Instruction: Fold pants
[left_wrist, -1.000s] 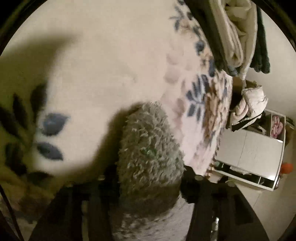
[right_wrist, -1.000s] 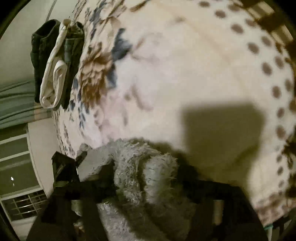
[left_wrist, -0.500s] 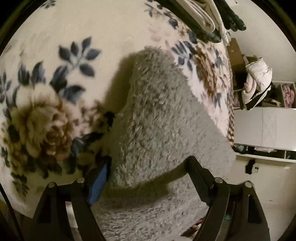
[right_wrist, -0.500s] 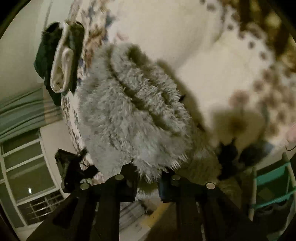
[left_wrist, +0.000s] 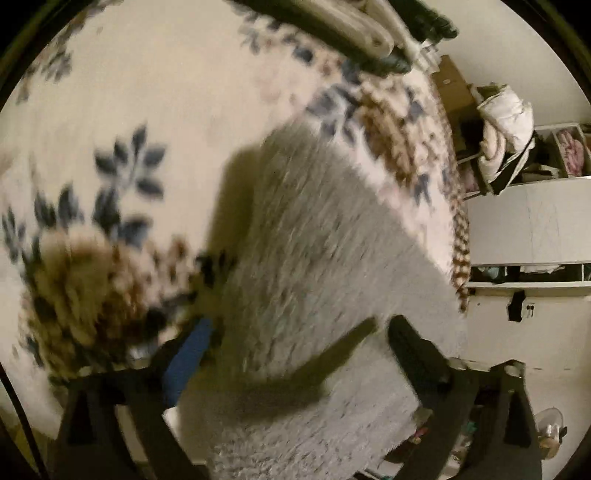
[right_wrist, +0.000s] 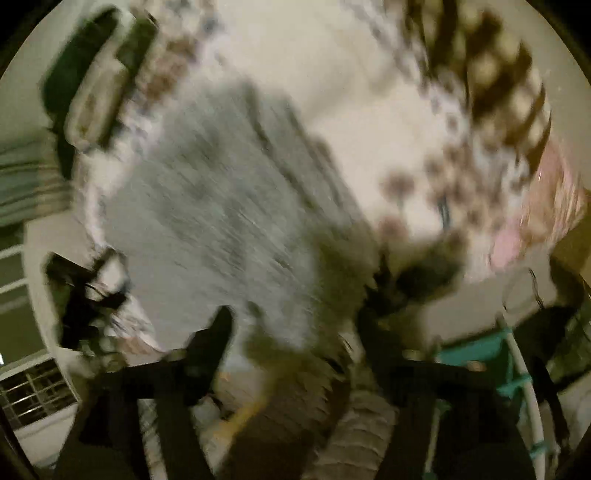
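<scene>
My pants (left_wrist: 325, 266) lie on the bed (left_wrist: 140, 96), stacked clothes (left_wrist: 354, 29) behind them, shelves (left_wrist: 528, 221) to their right.

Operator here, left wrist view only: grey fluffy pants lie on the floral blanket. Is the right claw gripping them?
Observer: No. The right claw is opening; the pants have their near edge between its fingers, unpinched, though blurred.
Operator: Anything beside it?
Observer: A teal frame, perhaps a chair, stands just off the bed on its right.
Operator: And on the other side?
Observer: A barred window, low in the right wrist view.
</scene>
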